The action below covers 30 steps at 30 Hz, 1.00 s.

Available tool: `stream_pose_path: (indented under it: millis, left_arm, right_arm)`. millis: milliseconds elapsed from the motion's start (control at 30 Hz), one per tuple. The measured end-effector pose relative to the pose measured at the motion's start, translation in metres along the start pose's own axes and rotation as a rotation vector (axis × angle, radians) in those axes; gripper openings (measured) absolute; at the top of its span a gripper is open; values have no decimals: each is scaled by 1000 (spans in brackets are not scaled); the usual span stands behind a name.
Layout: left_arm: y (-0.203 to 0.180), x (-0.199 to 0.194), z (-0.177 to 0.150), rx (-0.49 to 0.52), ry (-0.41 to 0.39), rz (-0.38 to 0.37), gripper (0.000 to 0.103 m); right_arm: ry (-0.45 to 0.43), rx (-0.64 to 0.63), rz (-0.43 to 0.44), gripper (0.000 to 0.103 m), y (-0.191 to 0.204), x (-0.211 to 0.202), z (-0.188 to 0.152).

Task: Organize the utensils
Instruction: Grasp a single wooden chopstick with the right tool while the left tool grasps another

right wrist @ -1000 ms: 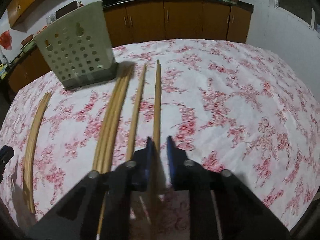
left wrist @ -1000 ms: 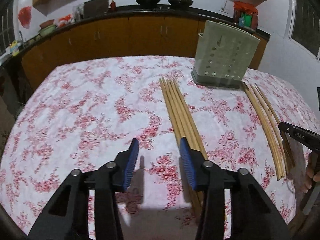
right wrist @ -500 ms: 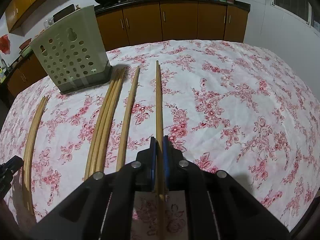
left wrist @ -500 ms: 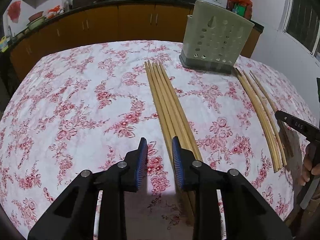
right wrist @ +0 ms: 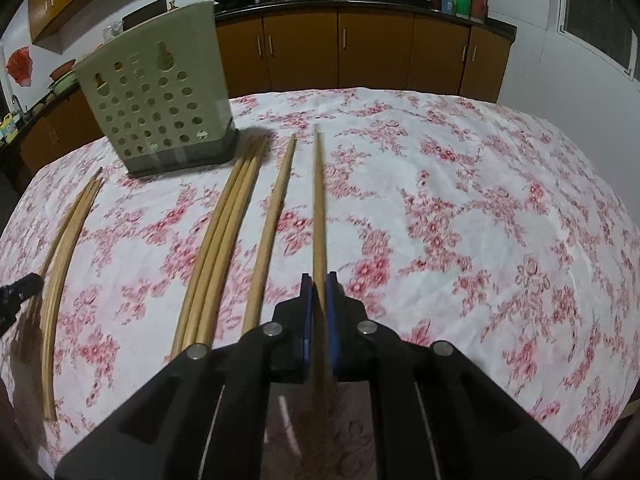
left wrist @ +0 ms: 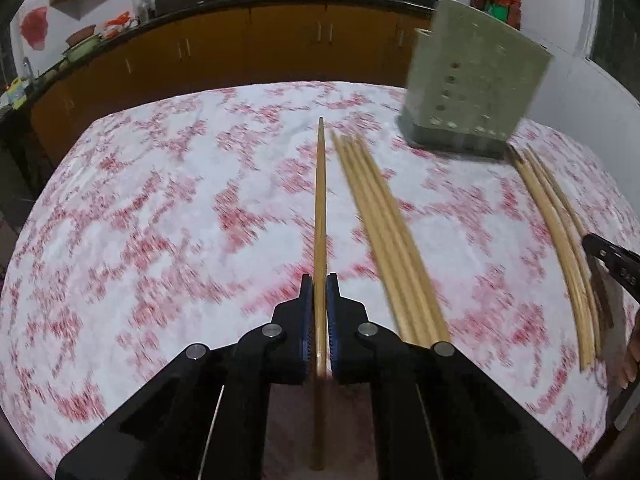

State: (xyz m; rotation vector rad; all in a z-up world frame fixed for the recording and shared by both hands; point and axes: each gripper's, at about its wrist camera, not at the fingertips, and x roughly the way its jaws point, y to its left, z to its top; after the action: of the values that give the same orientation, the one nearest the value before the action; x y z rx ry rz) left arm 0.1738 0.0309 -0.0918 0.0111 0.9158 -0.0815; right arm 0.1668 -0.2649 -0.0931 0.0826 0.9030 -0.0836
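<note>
The left gripper (left wrist: 319,280) has just closed its jaws on one chopstick (left wrist: 320,200), which points toward the worktop's far edge beside a bundle (left wrist: 384,232) of others. The right gripper (right wrist: 319,278) is clamped on another chopstick (right wrist: 319,200), with a loose chopstick (right wrist: 272,224) and a second bundle (right wrist: 224,236) to its left. The holder (right wrist: 156,108) stands upright near the far edge of the floral cloth (right wrist: 480,220).
</note>
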Motion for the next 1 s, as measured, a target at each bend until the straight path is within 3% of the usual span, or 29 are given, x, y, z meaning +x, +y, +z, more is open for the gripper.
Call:
stream_pose_path:
  millis: [667,767,1000]
  left_arm:
    - [2,-3,-7,30,-26,18,7]
    - [4,-10,-5,20,-44,7,7]
    - [8,-52,18,-5,-177,-9,7]
  right_arm:
    - [-25,20,20,8,-10,-1,-1]
    - [-68,34,33,8,-12,-16,3]
    - [-211,51,53,8,-17,-63,27]
